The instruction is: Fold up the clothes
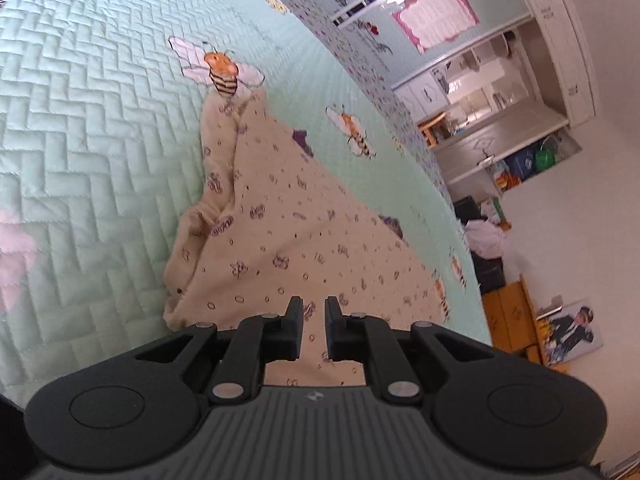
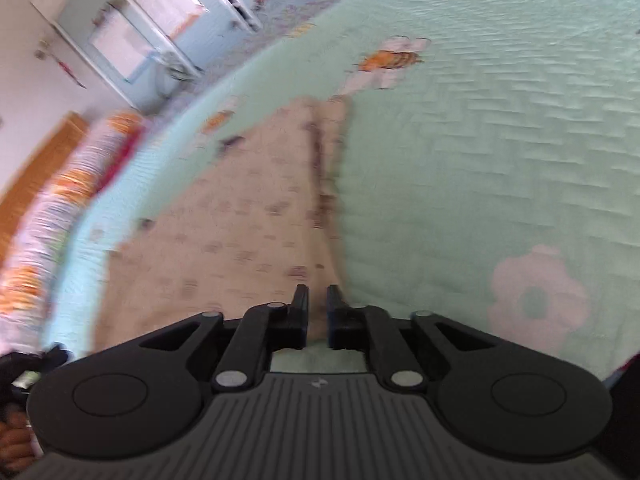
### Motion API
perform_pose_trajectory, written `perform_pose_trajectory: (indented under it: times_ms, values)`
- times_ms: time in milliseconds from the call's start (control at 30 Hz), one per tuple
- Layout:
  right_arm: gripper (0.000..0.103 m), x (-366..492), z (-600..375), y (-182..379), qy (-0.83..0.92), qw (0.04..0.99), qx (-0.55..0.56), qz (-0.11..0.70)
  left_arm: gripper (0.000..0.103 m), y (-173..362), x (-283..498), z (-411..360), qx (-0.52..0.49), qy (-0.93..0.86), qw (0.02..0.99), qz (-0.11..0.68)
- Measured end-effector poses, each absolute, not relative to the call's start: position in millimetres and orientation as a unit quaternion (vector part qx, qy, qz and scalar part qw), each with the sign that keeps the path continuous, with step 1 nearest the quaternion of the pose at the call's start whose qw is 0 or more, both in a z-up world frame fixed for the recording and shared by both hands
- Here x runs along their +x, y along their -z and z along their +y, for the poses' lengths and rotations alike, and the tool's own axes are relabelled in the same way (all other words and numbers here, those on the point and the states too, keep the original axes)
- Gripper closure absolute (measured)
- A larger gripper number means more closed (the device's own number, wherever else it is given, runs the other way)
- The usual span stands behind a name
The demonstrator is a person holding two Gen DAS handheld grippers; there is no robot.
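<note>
Two grippers are over one beige garment [image 1: 304, 216] that lies spread on a mint-green quilted bedspread [image 1: 96, 152]. Nearest to the left camera, the left gripper [image 1: 313, 308] has its jaws almost together, with only a narrow gap; the printed cloth passes under and between the tips, so it seems pinched on the garment. In the right view the right gripper [image 2: 317, 296] is closed at the near corner of the garment [image 2: 248, 208], by its right edge, and the cloth appears caught between the tips; this picture is blurred. From both grippers the garment runs away and narrows to a bunched end near a printed bee [image 1: 220, 70] on the bedspread. Its left edge, seen from the left gripper, is rumpled in folds. Beyond the bedspread stand blue cupboards [image 1: 420, 20] and a white shelf [image 1: 500, 112].
</note>
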State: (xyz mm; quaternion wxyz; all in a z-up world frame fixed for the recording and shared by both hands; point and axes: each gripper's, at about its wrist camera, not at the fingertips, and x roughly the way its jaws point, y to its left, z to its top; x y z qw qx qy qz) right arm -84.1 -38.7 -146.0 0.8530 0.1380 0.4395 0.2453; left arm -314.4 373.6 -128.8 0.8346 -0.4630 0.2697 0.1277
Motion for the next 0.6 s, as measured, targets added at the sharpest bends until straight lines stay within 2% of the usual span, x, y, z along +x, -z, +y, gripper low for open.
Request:
perform_pose_trajectory:
  times_ms: [133,233,267,367,433,467,533,600]
  values:
    - [0.097,-86.0,-63.4,131.5,-0.212,0.882,0.127,0.402,0.092,139.4,-301.6,363.9,-0.389,-0.164,0.847,0.324]
    - [0.096,-87.3,-50.9,119.2,-0.258,0.876,0.137,0.383,0.073,132.5,-290.2,356.3,-0.352,-0.175,0.858,0.331]
    - [0.094,-87.3,-42.6,117.1,-0.277,0.87,0.139,0.382,0.071,130.2,-286.4,353.7,-0.34,-0.179,0.861,0.334]
    - [0.087,-87.0,-10.1,121.7,-0.325,0.851,0.128,0.392,0.071,134.4,-275.7,352.9,-0.306,-0.189,0.862,0.357]
    - [0.087,-77.6,-12.7,135.7,-0.308,0.849,0.133,0.409,0.073,138.7,-281.5,360.3,-0.323,-0.188,0.858,0.352]
    - [0.09,-72.1,-16.4,143.2,-0.295,0.849,0.138,0.417,0.074,137.5,-285.4,363.0,-0.33,-0.188,0.858,0.346]
    - [0.103,-65.6,-25.8,148.8,-0.274,0.852,0.146,0.421,0.074,128.1,-290.4,363.8,-0.326,-0.192,0.863,0.335]
    - [0.094,-67.5,-38.4,136.7,-0.261,0.865,0.151,0.402,0.074,118.7,-295.5,364.6,-0.322,-0.197,0.868,0.324]
